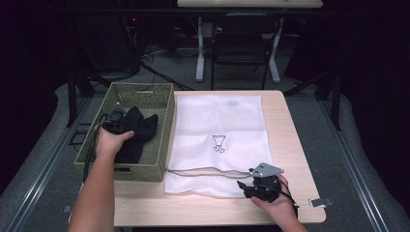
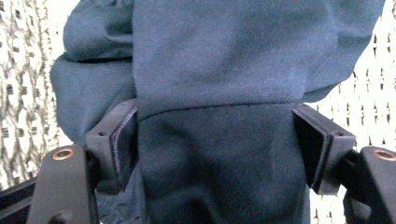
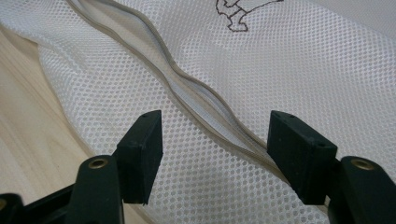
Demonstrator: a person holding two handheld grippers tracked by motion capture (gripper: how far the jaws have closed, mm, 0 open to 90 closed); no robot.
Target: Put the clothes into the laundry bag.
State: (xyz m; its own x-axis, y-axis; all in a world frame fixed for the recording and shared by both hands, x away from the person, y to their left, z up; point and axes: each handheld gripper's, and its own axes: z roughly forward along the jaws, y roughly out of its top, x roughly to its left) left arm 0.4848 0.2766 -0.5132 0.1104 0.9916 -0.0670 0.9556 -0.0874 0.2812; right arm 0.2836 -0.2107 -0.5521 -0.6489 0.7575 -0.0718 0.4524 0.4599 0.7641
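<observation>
Basket [image 1: 159,166], left of frame: olive weave, holds a dark garment [image 1: 138,128]. Mesh bag [image 1: 217,121], centre of table [image 1: 290,125]: white, flat, zipper [image 3: 187,88] along its near edge. Left gripper [image 1: 114,122], inside basket: hand [image 1: 109,142] reaching forward, jaws spread around a garment fold. Right gripper [image 1: 251,186], lower right: low over the bag's near edge, jaws spread astride the zipper, empty.

No readable text, small black outline emblem on mesh bag [image 1: 218,130]
</observation>
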